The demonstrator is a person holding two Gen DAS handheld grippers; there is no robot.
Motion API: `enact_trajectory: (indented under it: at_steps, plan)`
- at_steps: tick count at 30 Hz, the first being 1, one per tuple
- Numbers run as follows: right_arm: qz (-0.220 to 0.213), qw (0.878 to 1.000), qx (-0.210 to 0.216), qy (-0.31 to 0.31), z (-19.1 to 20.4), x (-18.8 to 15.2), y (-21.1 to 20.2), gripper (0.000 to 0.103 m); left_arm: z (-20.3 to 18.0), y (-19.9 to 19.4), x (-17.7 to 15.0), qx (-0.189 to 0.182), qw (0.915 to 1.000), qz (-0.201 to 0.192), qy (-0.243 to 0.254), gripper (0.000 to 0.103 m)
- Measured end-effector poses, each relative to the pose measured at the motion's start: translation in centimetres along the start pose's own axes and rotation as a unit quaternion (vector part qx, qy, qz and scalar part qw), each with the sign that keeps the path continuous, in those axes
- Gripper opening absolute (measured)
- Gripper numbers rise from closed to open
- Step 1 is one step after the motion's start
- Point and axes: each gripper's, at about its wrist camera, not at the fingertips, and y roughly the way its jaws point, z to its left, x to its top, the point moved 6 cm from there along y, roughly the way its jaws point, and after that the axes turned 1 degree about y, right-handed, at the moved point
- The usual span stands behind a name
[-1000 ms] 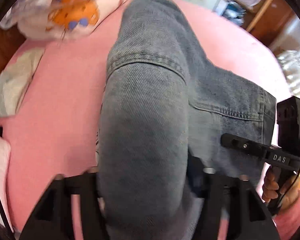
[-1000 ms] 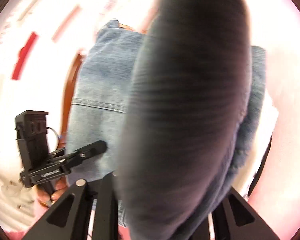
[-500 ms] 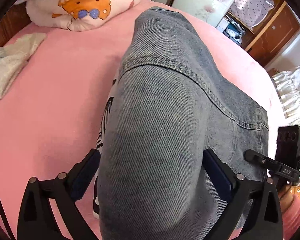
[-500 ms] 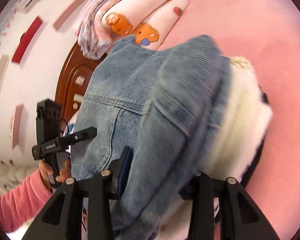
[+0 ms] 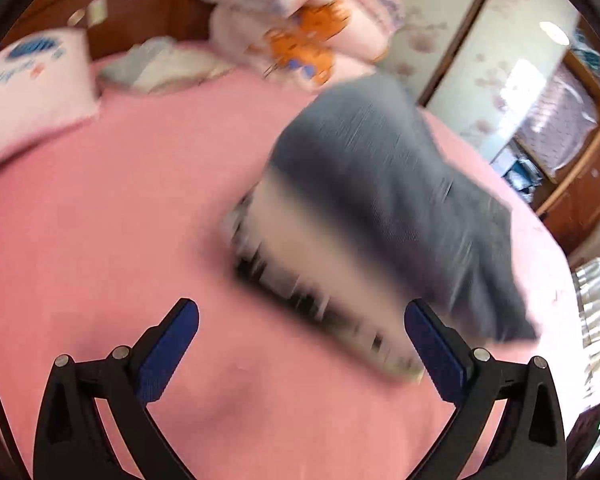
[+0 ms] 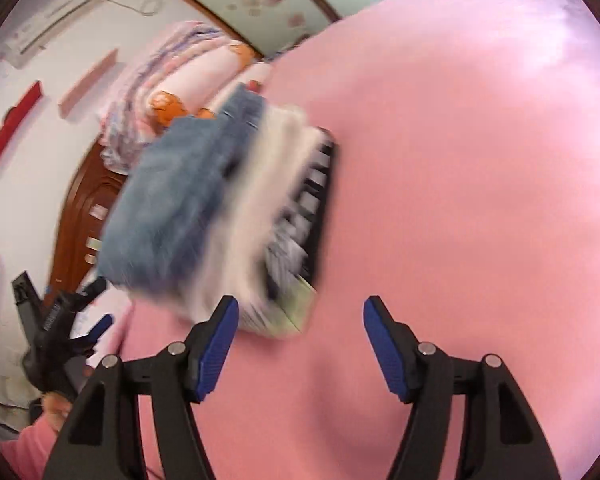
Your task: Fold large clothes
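Denim jacket (image 5: 384, 184): I saw it folded on the pink bed (image 5: 100, 220), white lining and striped edge showing, blurred.
Left tool (image 5: 300, 344): I had it spread wide, empty, just short of the jacket.
Right tool (image 6: 300, 344): its jaws had just been opening; nothing between them, bundle beside the left pad.

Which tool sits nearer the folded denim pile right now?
Hard to separate. The right tool and the left tool are both open and just clear of the denim pile, one at each end.
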Motion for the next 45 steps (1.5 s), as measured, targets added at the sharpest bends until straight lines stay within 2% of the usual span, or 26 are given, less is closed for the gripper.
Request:
enact_trajectory:
  at_steps: [4,7,9,13,15,17,19,21,23,26,29,32,34,37,40,43,45]
  plan:
    - [0.027,0.994,-0.104,0.014,-5.0,-7.9,-6.4,0.066,1.9,-3.9,-7.9,0.066,0.9965,0.051,-0.003,0.102]
    - [0.046,0.980,-0.196,0.011,-7.1,-13.1,-11.9,0.066,1.8,-7.5,-13.7,0.080,0.9923,0.094,0.011,0.101]
    - [0.048,0.970,-0.239,0.009,-8.7,-16.3,-16.5,0.066,1.2,-10.6,-17.8,0.087,0.9883,0.120,0.036,0.101]
    - [0.072,0.961,-0.267,-0.010,-11.2,-22.0,-26.1,0.066,-1.6,-18.0,-23.9,0.127,0.9814,0.125,0.071,0.101]
    - [0.074,0.957,-0.279,-0.020,-11.7,-23.4,-30.9,0.066,-3.3,-21.8,-26.0,0.120,0.9843,0.114,0.061,0.101]
    - [0.058,0.956,-0.287,-0.011,-12.5,-23.4,-35.8,0.067,-5.5,-24.9,-27.5,0.100,0.9865,0.114,0.060,0.101]
    - [0.051,0.957,-0.284,0.009,-12.6,-23.2,-39.7,0.072,-8.7,-28.2,-28.6,0.075,0.9873,0.109,0.088,0.101]
    - [0.047,0.959,-0.279,0.021,-12.0,-23.0,-43.6,0.089,-12.0,-30.8,-29.2,0.058,0.9839,0.104,0.133,0.101]
    - [0.045,0.961,-0.273,0.015,-11.0,-22.7,-46.8,0.095,-15.5,-34.1,-29.6,0.045,0.9798,0.088,0.173,0.101]
    - [0.025,0.963,-0.267,0.010,-9.2,-22.0,-51.1,0.095,-19.8,-38.1,-29.6,0.003,0.9761,0.060,0.209,0.102]
    - [0.030,0.965,-0.261,0.006,-7.6,-21.9,-53.5,0.095,-23.3,-42.0,-30.3,-0.004,0.9656,0.031,0.258,0.102]
    - [0.041,0.967,-0.251,0.011,-6.1,-22.2,-54.5,0.095,-24.7,-45.2,-31.0,-0.014,0.9619,-0.005,0.273,0.102]
    - [0.029,0.969,-0.245,-0.016,-4.8,-22.5,-55.3,0.095,-24.9,-46.4,-31.9,-0.025,0.9617,-0.004,0.273,0.102]
    - [0.009,0.962,-0.269,-0.044,-3.4,-22.9,-56.2,0.095,-24.8,-46.9,-33.2,-0.027,0.9619,0.009,0.272,0.102]
    - [-0.015,0.960,-0.278,-0.044,-2.9,-22.8,-57.3,0.095,-24.8,-47.5,-33.7,-0.017,0.9592,0.003,0.282,0.102]
    - [-0.032,0.959,-0.279,-0.040,-2.6,-22.7,-58.3,0.095,-24.6,-48.6,-33.5,-0.003,0.9601,-0.013,0.279,0.102]
    - [-0.036,0.957,-0.284,-0.044,-2.4,-22.9,-58.6,0.096,-24.3,-48.7,-33.8,0.003,0.9598,-0.010,0.280,0.102]
